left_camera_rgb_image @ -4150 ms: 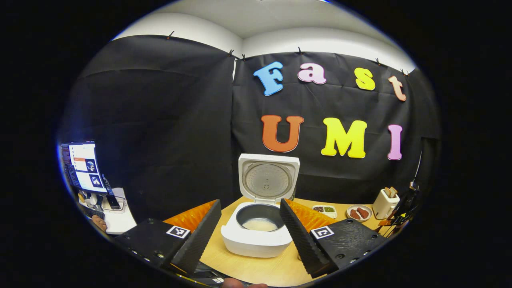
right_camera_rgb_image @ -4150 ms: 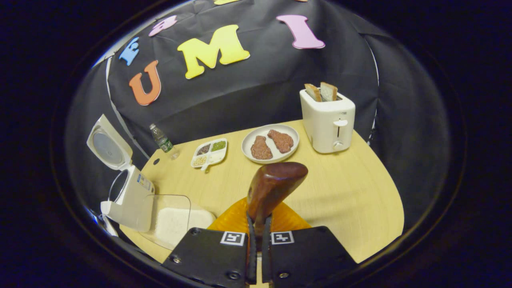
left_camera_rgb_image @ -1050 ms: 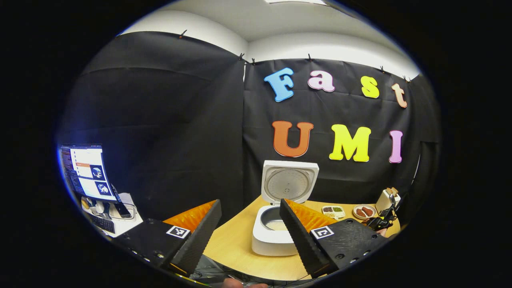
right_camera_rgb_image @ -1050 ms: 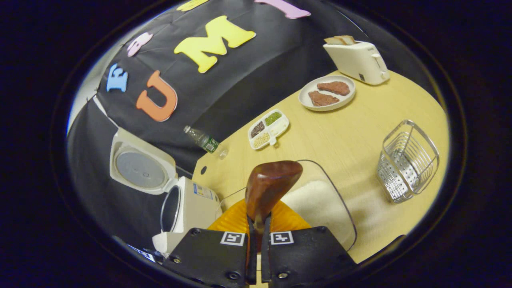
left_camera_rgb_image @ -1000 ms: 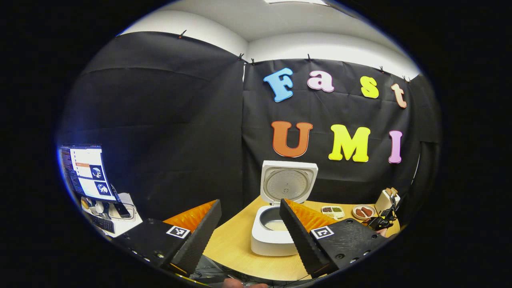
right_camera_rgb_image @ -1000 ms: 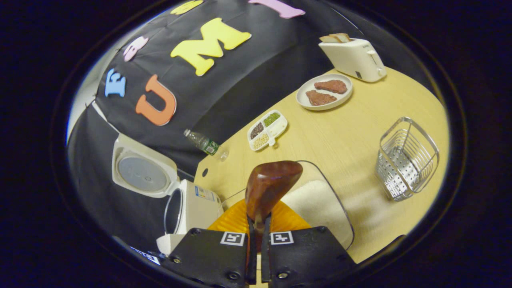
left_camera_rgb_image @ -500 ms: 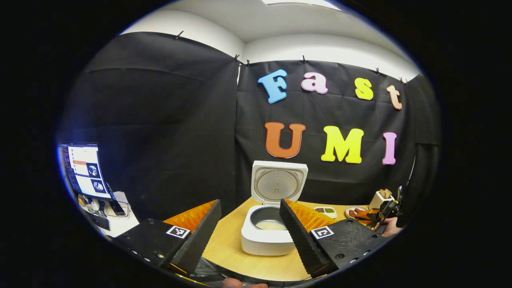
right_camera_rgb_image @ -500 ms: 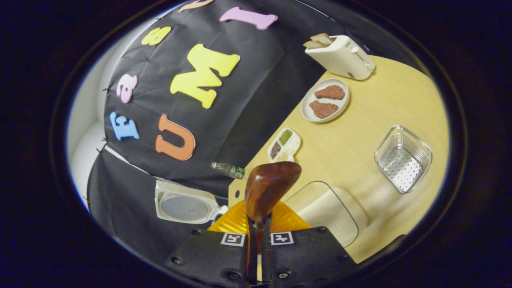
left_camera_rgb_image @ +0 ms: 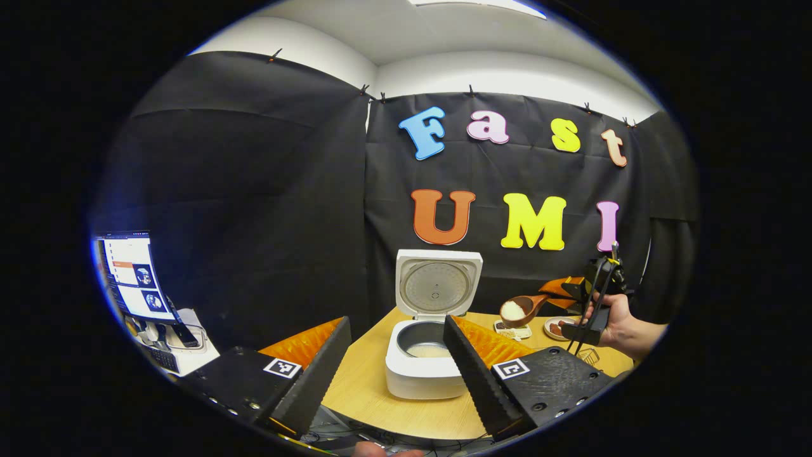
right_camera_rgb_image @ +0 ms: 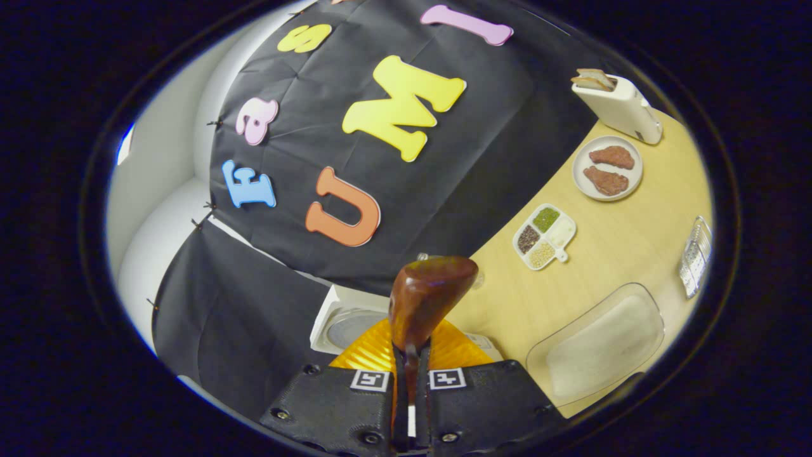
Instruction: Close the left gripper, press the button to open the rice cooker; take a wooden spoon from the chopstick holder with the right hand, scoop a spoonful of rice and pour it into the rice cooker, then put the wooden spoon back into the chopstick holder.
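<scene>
Midway: rice cooker (left_camera_rgb_image: 426, 358) lid open at centre frame; right gripper (right_camera_rgb_image: 409, 381) clamps the wooden spoon (left_camera_rgb_image: 521, 310), loaded with rice, right of centre; left gripper (left_camera_rgb_image: 396, 355) gapes empty. Pouring and return remain.

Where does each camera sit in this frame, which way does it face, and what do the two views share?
Left gripper view: rides the left gripper, held low at the table's near edge with fingers apart, facing the open rice cooker; farther right a hand holds the right gripper.
Right gripper view: rides the right gripper, raised and rolled, looking down along the clamped wooden spoon over the table.
Shared: rice cooker, spoon, table, divided dish, meat plate.
</scene>
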